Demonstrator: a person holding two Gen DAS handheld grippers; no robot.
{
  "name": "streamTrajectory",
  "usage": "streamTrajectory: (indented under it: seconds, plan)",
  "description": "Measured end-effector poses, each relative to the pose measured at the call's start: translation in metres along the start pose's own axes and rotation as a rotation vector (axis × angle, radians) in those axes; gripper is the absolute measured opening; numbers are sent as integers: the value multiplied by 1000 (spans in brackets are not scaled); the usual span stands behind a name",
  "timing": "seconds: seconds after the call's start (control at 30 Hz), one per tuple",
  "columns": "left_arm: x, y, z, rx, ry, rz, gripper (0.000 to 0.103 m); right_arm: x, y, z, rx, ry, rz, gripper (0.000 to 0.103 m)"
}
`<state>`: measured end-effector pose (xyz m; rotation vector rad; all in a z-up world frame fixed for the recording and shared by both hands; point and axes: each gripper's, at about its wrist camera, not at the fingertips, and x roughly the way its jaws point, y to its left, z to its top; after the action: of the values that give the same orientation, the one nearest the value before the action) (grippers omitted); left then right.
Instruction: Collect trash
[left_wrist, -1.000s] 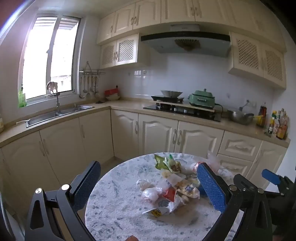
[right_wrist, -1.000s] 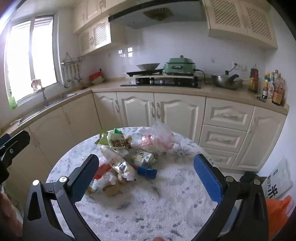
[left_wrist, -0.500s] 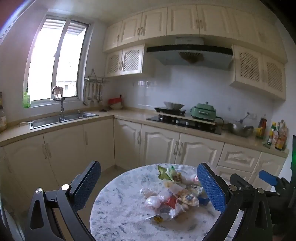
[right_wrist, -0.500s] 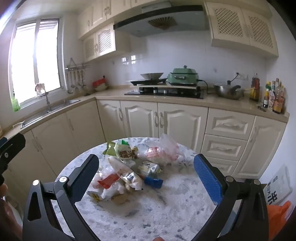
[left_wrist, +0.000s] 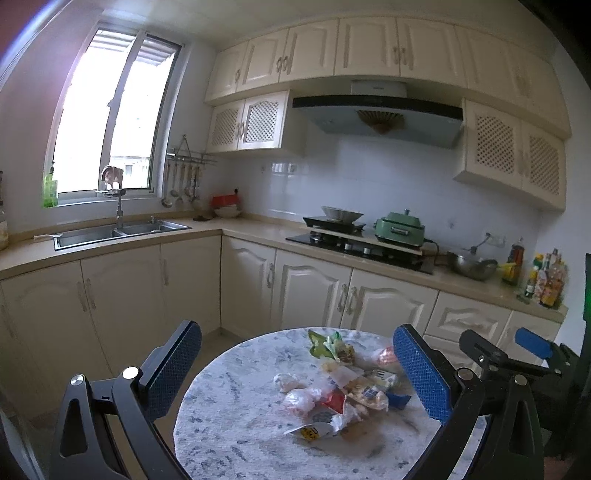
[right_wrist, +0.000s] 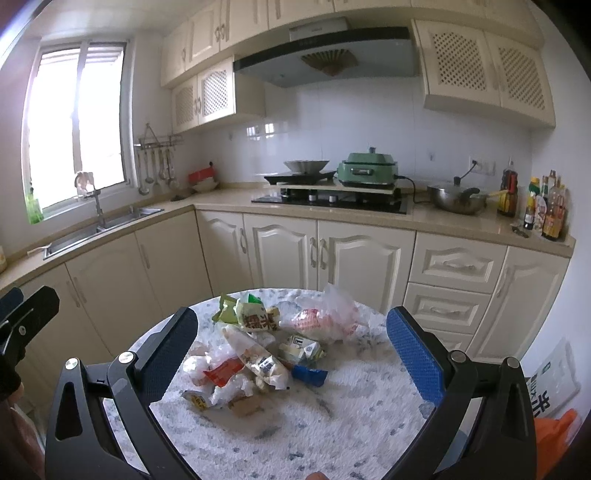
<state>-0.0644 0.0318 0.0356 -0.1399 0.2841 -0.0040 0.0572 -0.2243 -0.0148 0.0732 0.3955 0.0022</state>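
A heap of trash (right_wrist: 258, 350) lies on a round marble table (right_wrist: 332, 424): green snack bags (right_wrist: 251, 314), a clear plastic bag with red print (right_wrist: 325, 317), a red wrapper (right_wrist: 221, 369), a blue wrapper (right_wrist: 308, 374) and crumpled white plastic. The heap also shows in the left wrist view (left_wrist: 343, 384). My left gripper (left_wrist: 295, 373) is open and empty, held above the near left of the table (left_wrist: 240, 424). My right gripper (right_wrist: 291, 354) is open and empty, above the near edge, apart from the trash.
Cream base cabinets (right_wrist: 295, 251) and a counter with a hob, a green cooker (right_wrist: 369, 170), a metal bowl and bottles run behind the table. A sink (left_wrist: 118, 230) sits under the window at left. An orange bag (right_wrist: 554, 432) lies on the floor at right.
Both grippers have risen and pulled back from the table, so the trash heap looks smaller and lower in both views. The jaws stayed open.
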Motion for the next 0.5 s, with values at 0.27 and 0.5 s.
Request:
streamTrajectory:
  seconds: [0.27,0.5]
  plan:
    - [-6,0,-1,6,-6,-4,102,-2,3,3,-11,-7,14,103]
    - [-8,-2,-1,-2,-13,-8,102,-2,3,5,-9,-7,24,103]
